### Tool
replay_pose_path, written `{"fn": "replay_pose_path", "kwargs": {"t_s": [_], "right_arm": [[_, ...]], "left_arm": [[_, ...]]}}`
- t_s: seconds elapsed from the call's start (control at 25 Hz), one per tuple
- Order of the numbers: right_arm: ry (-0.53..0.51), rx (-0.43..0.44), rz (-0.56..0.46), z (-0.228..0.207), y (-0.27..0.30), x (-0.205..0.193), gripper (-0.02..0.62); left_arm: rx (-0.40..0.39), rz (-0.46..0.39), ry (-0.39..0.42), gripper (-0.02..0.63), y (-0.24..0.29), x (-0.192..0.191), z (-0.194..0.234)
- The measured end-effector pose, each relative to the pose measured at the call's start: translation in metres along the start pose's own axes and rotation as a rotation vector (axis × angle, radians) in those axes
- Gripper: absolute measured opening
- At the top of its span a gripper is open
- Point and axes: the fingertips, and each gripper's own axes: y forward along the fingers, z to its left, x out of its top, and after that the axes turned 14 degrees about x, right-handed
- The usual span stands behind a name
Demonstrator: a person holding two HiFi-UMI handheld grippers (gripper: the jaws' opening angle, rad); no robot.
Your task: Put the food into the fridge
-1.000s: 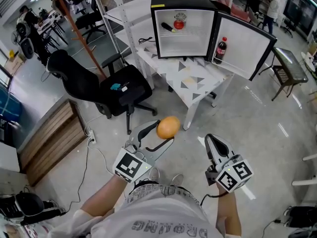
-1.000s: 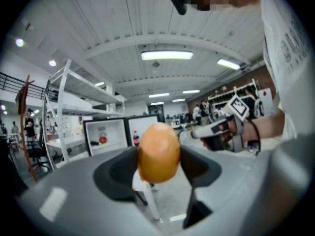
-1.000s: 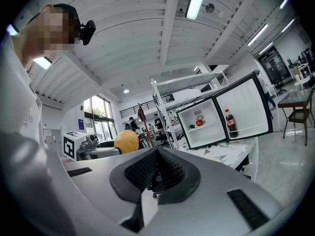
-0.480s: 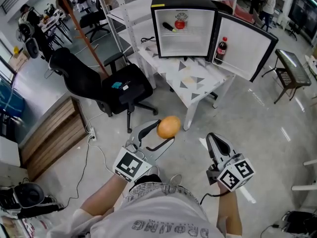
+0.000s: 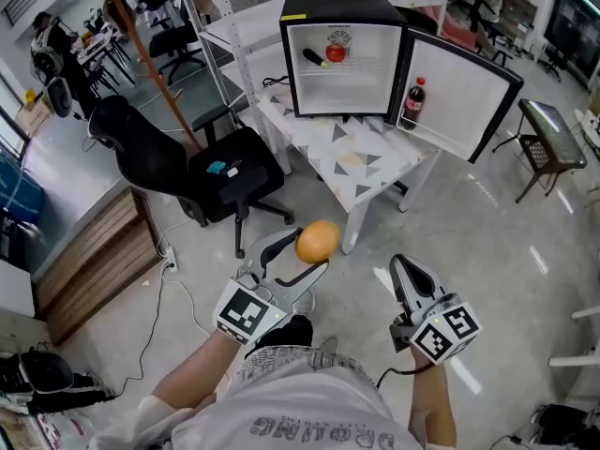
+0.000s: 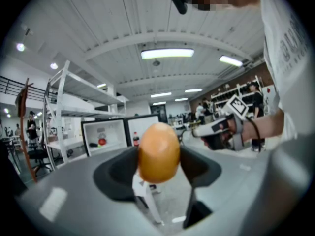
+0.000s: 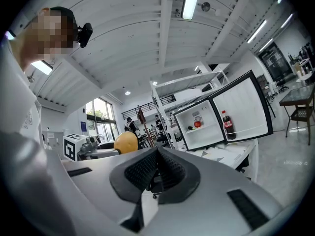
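Standing long-axis upright, the orange (image 6: 158, 152) sits clenched in left gripper (image 5: 305, 252); right gripper (image 7: 156, 171) closed.

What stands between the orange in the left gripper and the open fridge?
Head view: from the orange, bare grey floor, then the white table that carries the fridge. The black chair sits off to the left.

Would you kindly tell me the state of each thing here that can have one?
fridge, open
door, swung wide
cola bottle, upright in the door's shelf
orange, clamped and held in the air
left tongs, shut on the orange
right tongs, shut, nothing between them
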Motion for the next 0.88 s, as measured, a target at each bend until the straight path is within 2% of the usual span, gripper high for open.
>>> {"fn": "replay_pose_path", "kwargs": {"t_s": [0.44,0.88], "right_arm": [[-0.003,-0.019,0.008,-0.04,0.013,0.007,0.002],[0.018,-0.014,0.032,-0.091,0.069,0.007,0.002]], "left_arm": [[-0.007,-0.016,-0.01,0.278,0.042,-0.004,0.01],[0.005,0.004,-0.024,0.278,0.096,-0.023,0.062]]}}
